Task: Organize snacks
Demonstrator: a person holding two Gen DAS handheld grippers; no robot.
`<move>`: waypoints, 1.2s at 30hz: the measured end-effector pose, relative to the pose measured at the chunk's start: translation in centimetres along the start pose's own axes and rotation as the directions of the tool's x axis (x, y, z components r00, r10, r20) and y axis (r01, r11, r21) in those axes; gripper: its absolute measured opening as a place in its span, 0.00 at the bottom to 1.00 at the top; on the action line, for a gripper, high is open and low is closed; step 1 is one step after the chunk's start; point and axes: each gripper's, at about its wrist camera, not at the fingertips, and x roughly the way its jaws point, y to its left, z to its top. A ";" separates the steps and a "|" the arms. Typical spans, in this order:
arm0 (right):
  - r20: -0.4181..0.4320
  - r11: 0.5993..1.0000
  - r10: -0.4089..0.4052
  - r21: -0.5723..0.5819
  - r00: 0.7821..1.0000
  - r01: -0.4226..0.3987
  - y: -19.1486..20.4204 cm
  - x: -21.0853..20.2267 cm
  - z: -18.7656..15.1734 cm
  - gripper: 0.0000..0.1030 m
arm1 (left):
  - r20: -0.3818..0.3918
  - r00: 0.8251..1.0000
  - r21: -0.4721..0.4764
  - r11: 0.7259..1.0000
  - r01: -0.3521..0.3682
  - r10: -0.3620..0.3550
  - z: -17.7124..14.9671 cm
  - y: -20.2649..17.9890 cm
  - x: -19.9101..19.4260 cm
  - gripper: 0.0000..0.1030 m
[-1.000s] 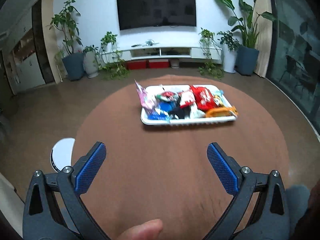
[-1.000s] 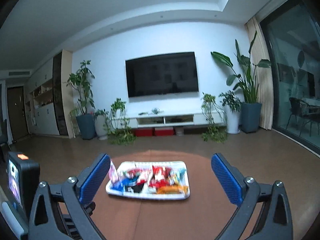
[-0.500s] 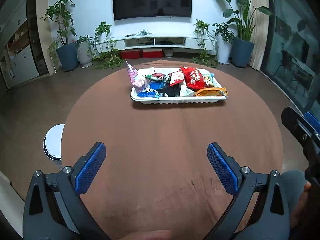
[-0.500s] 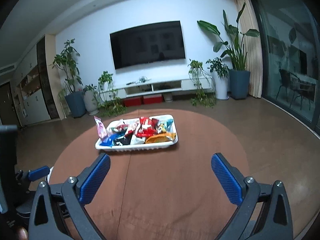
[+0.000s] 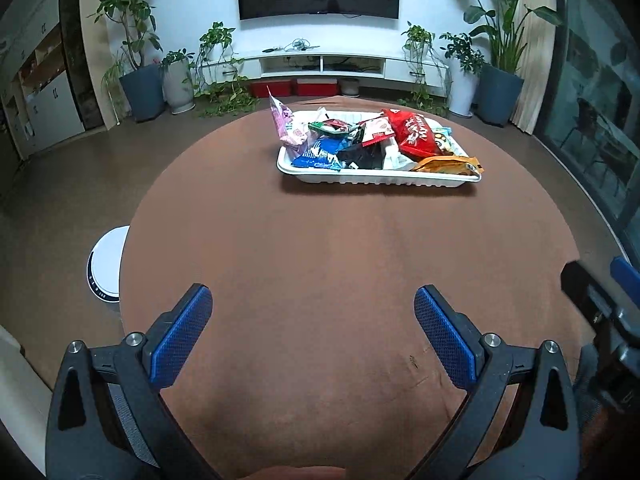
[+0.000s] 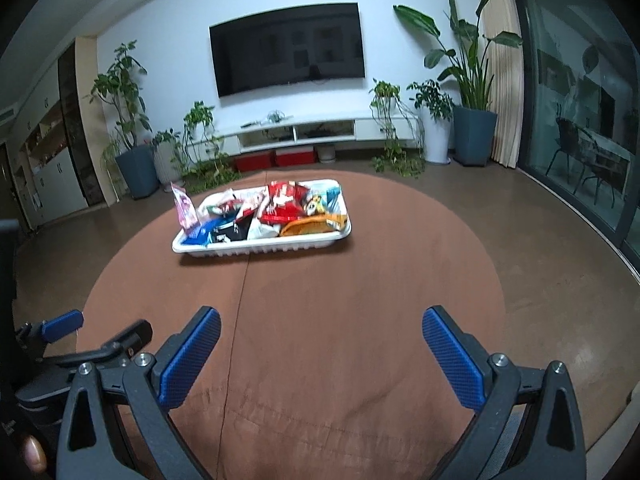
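1. A white tray [image 5: 304,176] sits on the far half of the round brown table [image 5: 340,248], well apart from both claws. Its long axis runs left to right across the left wrist view, with the long near wall facing the camera.
2. In the right wrist view the same tray [image 6: 264,249] lies slightly skewed, its right end a little farther away than its left end.
3. The tray is heaped with snack packets. A red packet [image 5: 414,136] lies right of the middle, its long side running from the far rim toward the near right.
4. An orange packet [image 5: 448,165] lies flat along the near right rim, its length parallel to the tray's long wall.
5. A blue packet [image 5: 320,154] rests at the near left corner, and a pink packet [image 5: 286,126] stands up at the left end, its top corner pointing up and away.
6. The left claw [image 5: 312,344] hovers over the near part of the table with its blue pads [image 5: 182,340] spread wide and nothing between them.
7. The right claw [image 6: 320,360] is likewise spread wide and empty above the near table edge, pointing toward the tray.
8. Beyond the table, a wall-mounted television [image 6: 288,46] hangs above a low white cabinet [image 6: 304,132], flanked by potted plants [image 6: 468,80].
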 end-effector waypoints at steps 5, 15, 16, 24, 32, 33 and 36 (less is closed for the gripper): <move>-0.033 1.000 -0.006 -0.006 0.999 0.006 0.5 0.6 -0.5 1.00 | -0.004 1.000 -0.008 1.000 0.001 -0.001 0.2 0.2 0.5 1.00; -0.062 1.000 -0.011 -0.013 0.998 0.010 0.8 1.0 -0.7 1.00 | 0.001 1.000 -0.001 1.000 0.005 -0.005 0.2 0.0 0.7 1.00; -0.061 1.000 -0.011 -0.014 0.998 0.010 0.8 1.0 -0.7 1.00 | 0.002 1.000 0.000 1.000 0.006 -0.006 0.3 0.0 0.7 1.00; -0.066 1.000 -0.010 -0.016 0.998 0.009 0.9 1.1 -0.6 1.00 | 0.005 1.000 0.003 1.000 0.006 -0.006 0.2 -0.2 0.7 1.00; -0.075 1.000 -0.008 -0.017 0.997 0.007 1.0 1.3 -0.6 1.00 | 0.011 1.000 0.009 1.000 0.008 -0.008 0.1 -0.2 0.5 1.00; -0.075 1.000 -0.008 -0.018 0.997 0.006 1.0 1.3 -0.7 1.00 | 0.012 1.000 0.011 1.000 0.006 -0.006 0.1 -0.3 0.5 1.00; -0.076 1.000 -0.008 -0.017 0.997 0.006 1.1 1.4 -0.7 1.00 | 0.016 1.000 0.014 1.000 0.001 -0.001 0.1 -0.2 0.4 1.00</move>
